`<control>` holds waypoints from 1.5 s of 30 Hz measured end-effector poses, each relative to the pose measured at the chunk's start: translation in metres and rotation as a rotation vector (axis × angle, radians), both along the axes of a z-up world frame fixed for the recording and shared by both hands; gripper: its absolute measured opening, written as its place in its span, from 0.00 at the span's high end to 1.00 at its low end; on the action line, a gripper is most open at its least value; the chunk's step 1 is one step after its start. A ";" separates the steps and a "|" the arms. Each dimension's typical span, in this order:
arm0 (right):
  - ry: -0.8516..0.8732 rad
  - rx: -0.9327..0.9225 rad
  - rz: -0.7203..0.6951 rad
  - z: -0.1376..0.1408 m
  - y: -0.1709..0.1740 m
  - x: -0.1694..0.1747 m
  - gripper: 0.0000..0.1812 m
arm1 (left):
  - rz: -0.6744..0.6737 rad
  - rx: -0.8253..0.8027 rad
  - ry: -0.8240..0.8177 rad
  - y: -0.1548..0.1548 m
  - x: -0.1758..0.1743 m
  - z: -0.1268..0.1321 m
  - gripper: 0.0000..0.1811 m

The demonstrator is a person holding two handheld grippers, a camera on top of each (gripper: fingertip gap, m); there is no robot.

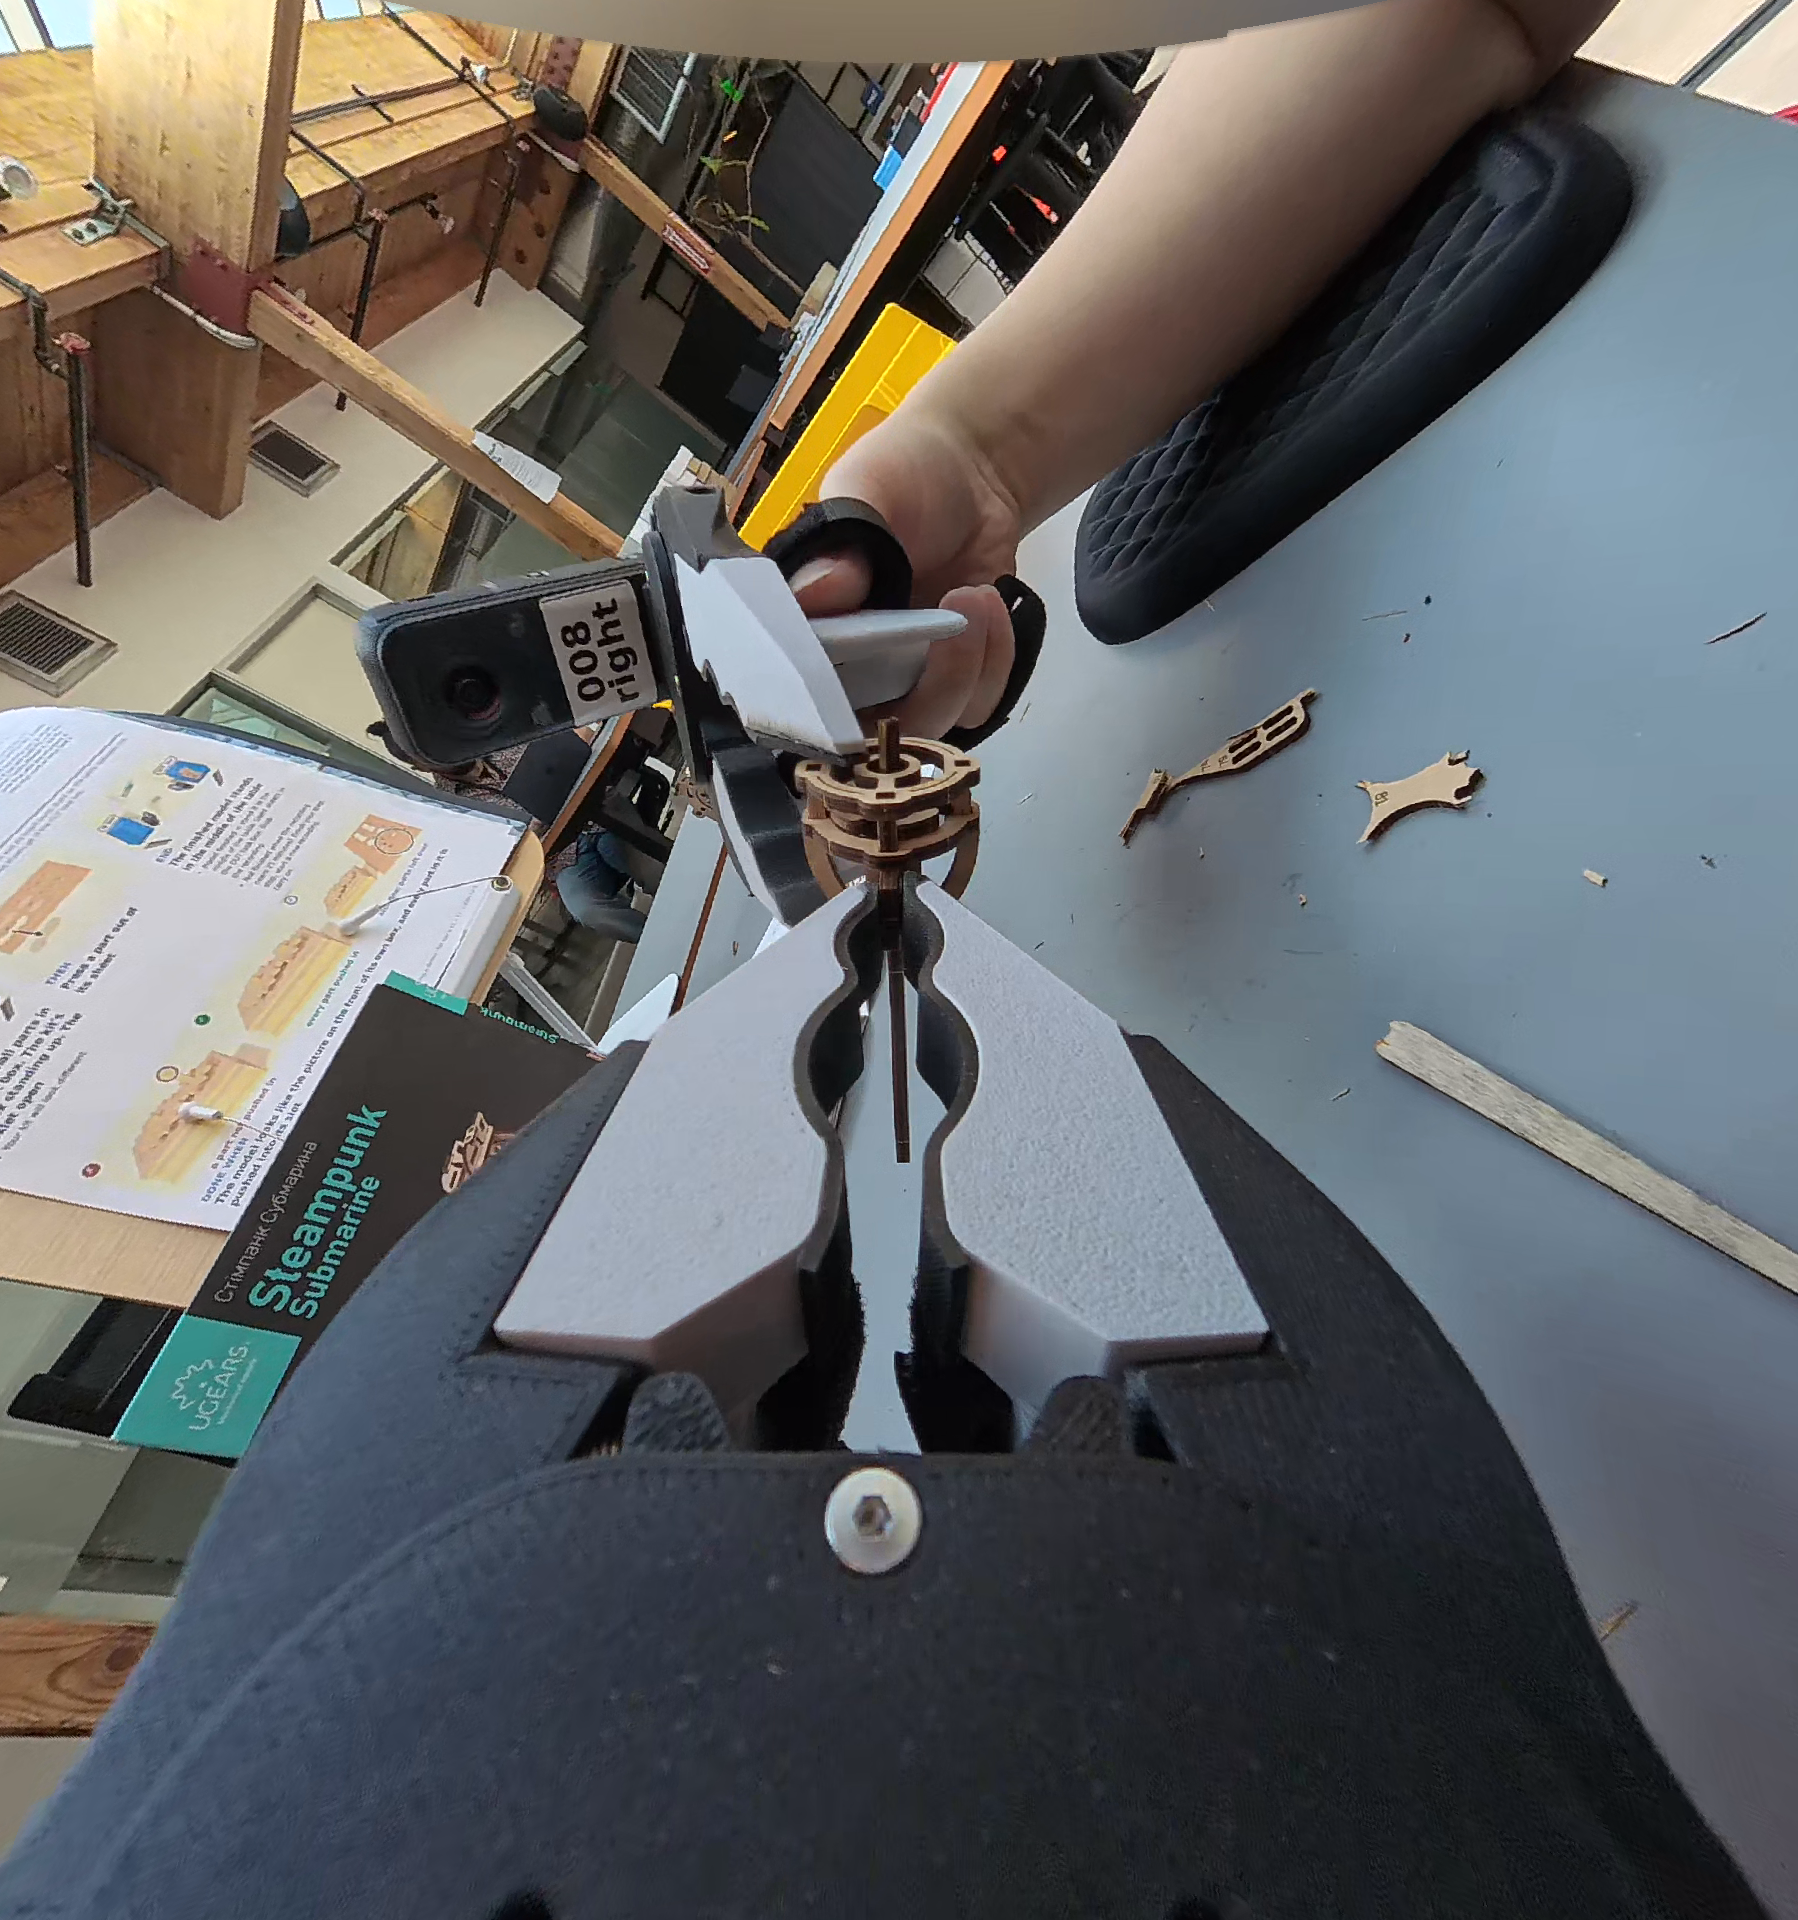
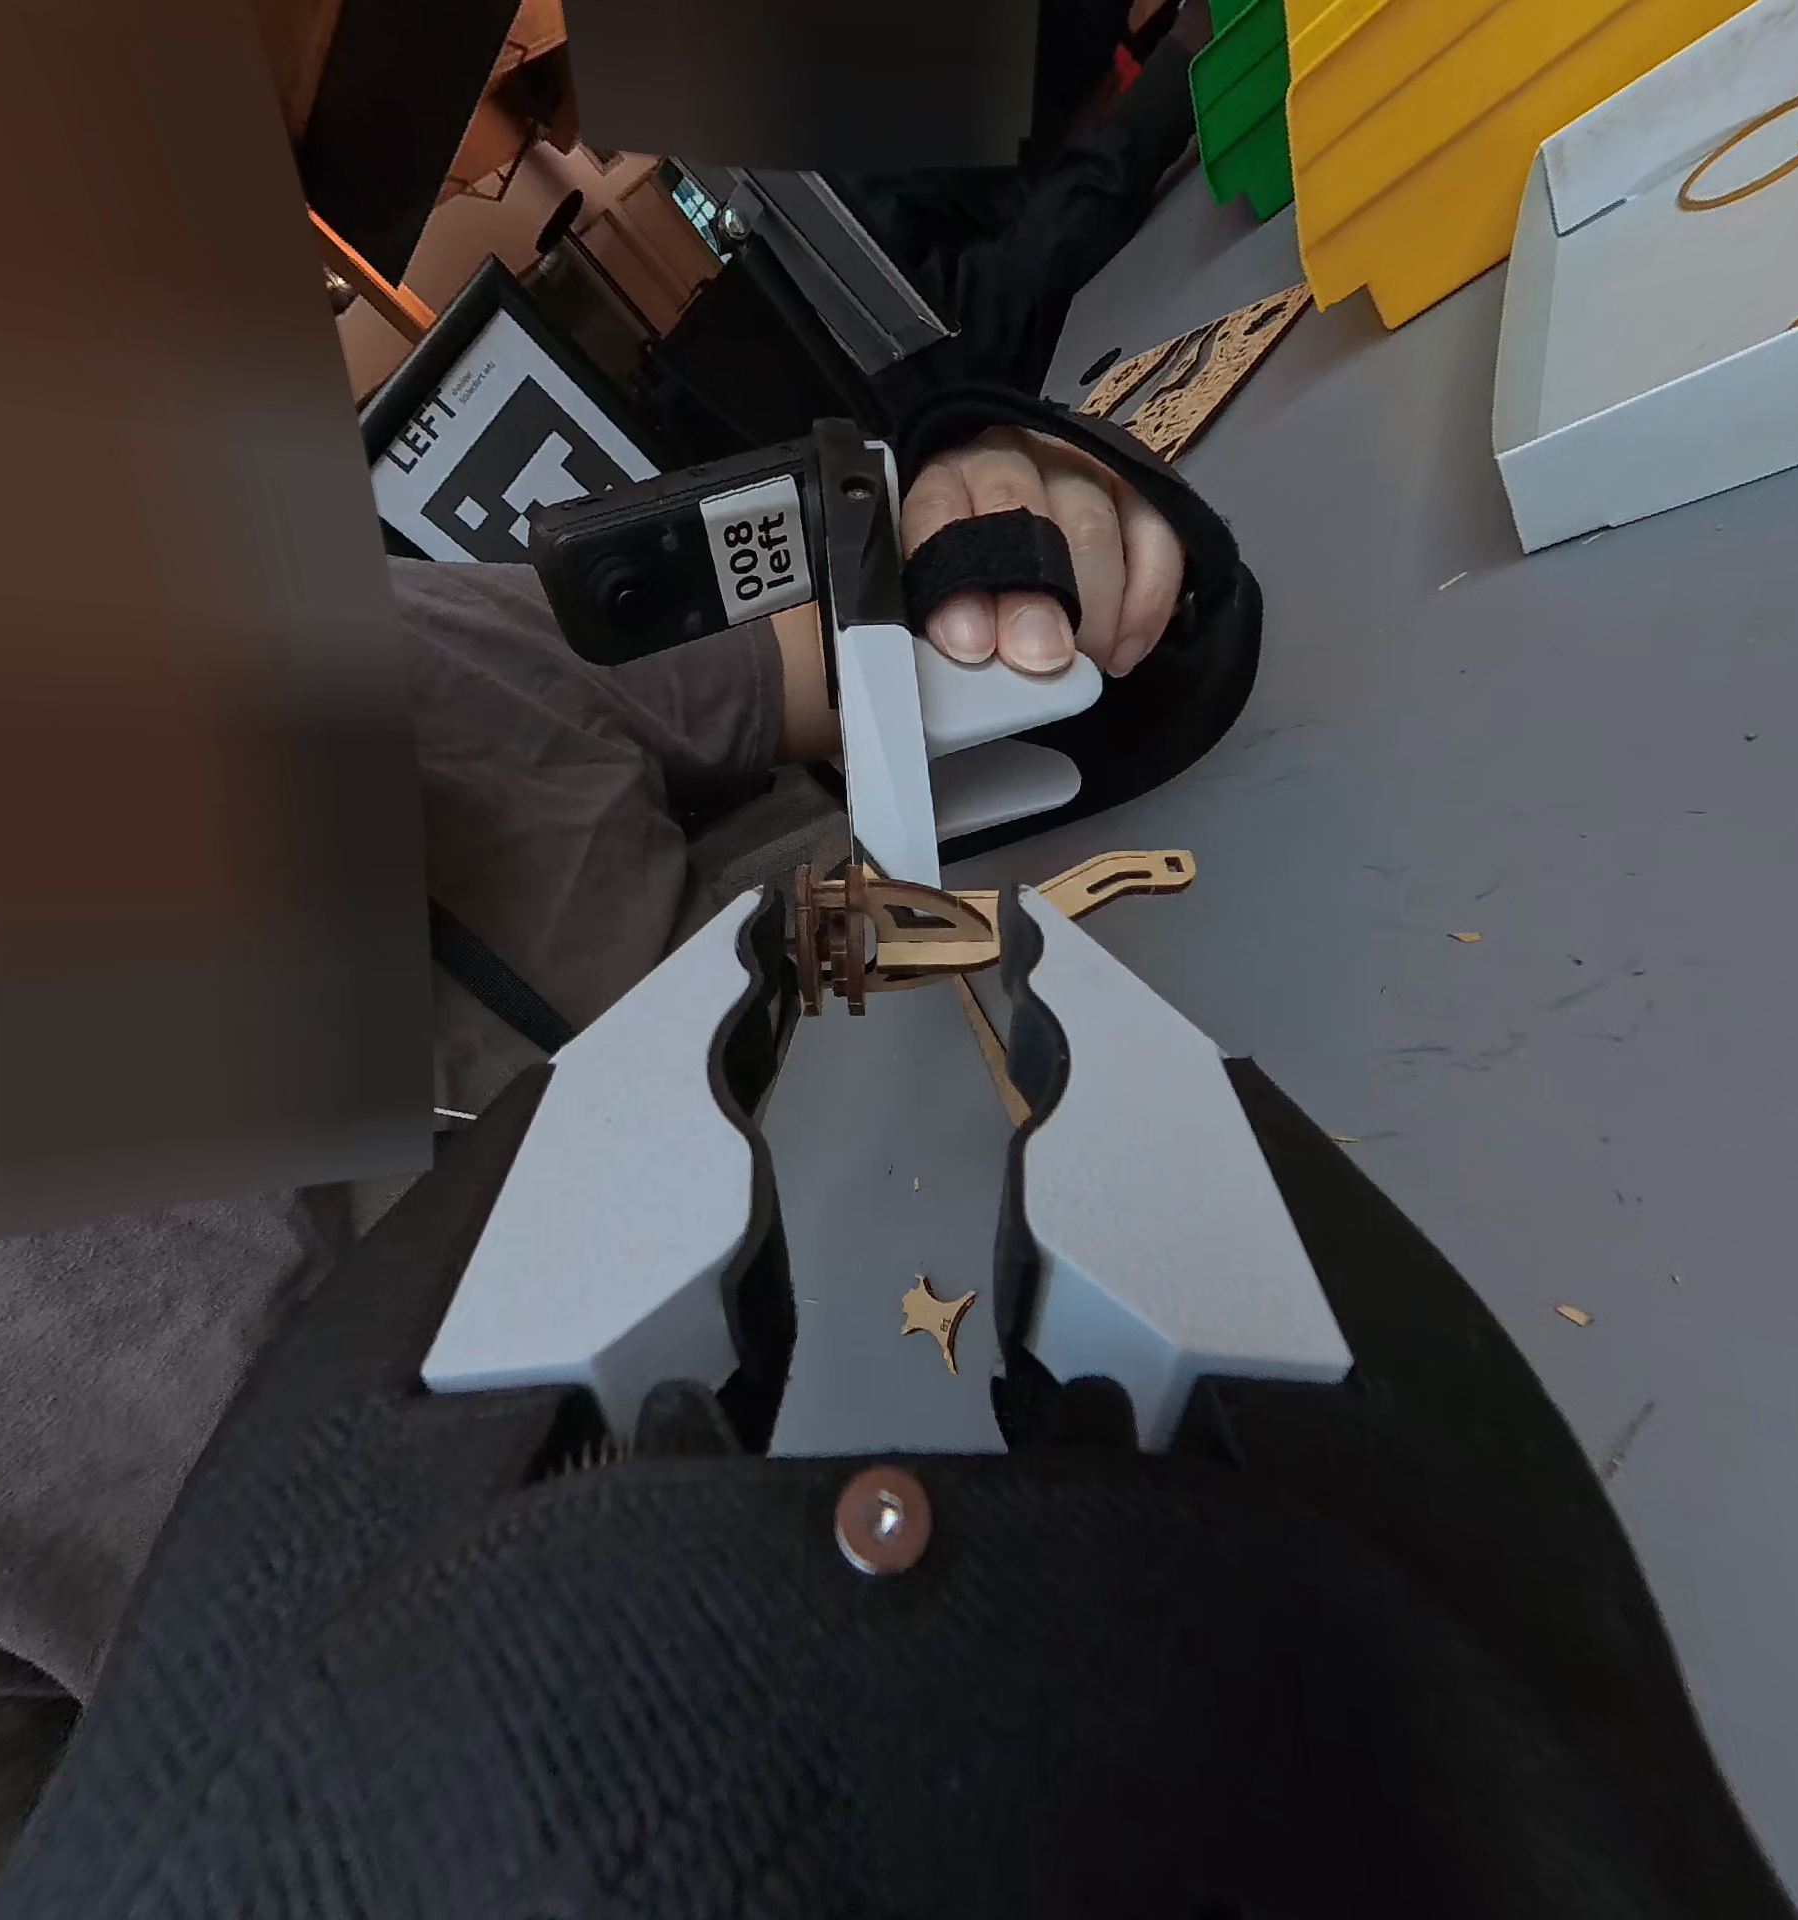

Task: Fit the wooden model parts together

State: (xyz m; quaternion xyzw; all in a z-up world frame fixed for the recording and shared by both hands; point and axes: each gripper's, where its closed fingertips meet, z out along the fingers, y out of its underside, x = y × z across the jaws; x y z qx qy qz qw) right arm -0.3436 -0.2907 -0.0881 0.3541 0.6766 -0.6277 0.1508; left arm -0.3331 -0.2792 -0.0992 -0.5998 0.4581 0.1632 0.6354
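Observation:
A small wooden sub-assembly (image 1: 890,805) of stacked rings on a centre peg is held up above the grey table (image 1: 1497,935). My left gripper (image 1: 890,899) is shut on a thin flat wooden piece at its base. In the right wrist view the assembly (image 2: 843,951) sits between the tips of my right gripper (image 2: 890,925), which is open, close to its left finger. The left gripper (image 2: 895,868) comes down onto the assembly from above. In the left wrist view the right gripper (image 1: 817,826) has one white fingertip (image 1: 838,738) at the top ring.
Loose wooden parts lie on the table: a long one (image 1: 1227,753), a small one (image 1: 1420,795) (image 2: 936,1325), a curved arm (image 2: 1113,878) and a strip (image 1: 1601,1164). A black pad (image 1: 1342,374), booklet (image 1: 313,1226), yellow bins (image 2: 1497,135) and white box (image 2: 1653,343) stand around.

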 end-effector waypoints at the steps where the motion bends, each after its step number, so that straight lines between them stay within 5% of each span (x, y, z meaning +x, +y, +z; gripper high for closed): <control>1: 0.003 -0.004 0.003 0.000 0.000 0.001 0.80 | 0.001 0.001 -0.002 0.000 0.000 0.000 1.00; 45: 0.084 0.008 -0.064 0.005 0.000 -0.004 0.84 | 0.047 0.014 0.013 0.003 -0.003 0.001 1.00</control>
